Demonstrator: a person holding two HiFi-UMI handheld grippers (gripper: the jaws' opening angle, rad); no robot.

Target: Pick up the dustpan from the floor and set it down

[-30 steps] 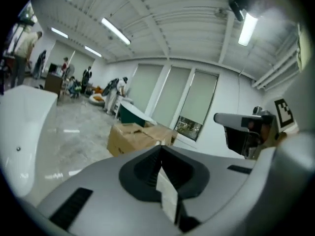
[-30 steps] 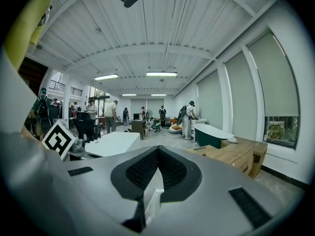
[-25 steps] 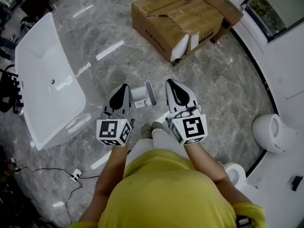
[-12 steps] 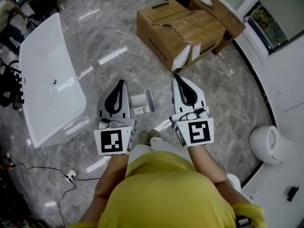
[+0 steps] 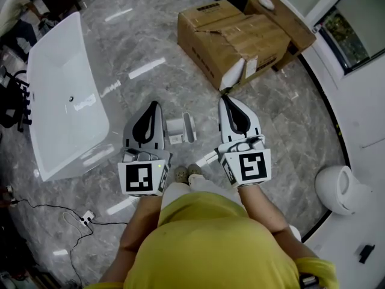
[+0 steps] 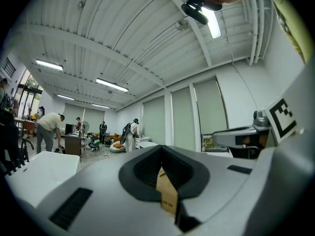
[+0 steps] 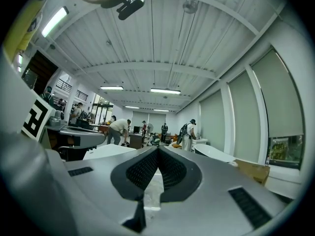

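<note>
Dustpan [image 5: 180, 129]: on floor [image 5: 144, 38], centre, between left gripper [image 5: 154, 107] and right gripper [image 5: 228, 100]. Bathtub [image 5: 57, 101]: left. Cardboard box [image 5: 237, 38]: far right. Toilet [image 5: 338, 189]: near right.

Open floor [image 5: 144, 35] lies ahead between the white bathtub [image 5: 60, 95] and cardboard box [image 5: 234, 38]. A toilet [image 5: 337, 188] stands to the right

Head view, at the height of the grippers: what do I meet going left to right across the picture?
white bathtub → left tool → dustpan → right tool → white toilet
</note>
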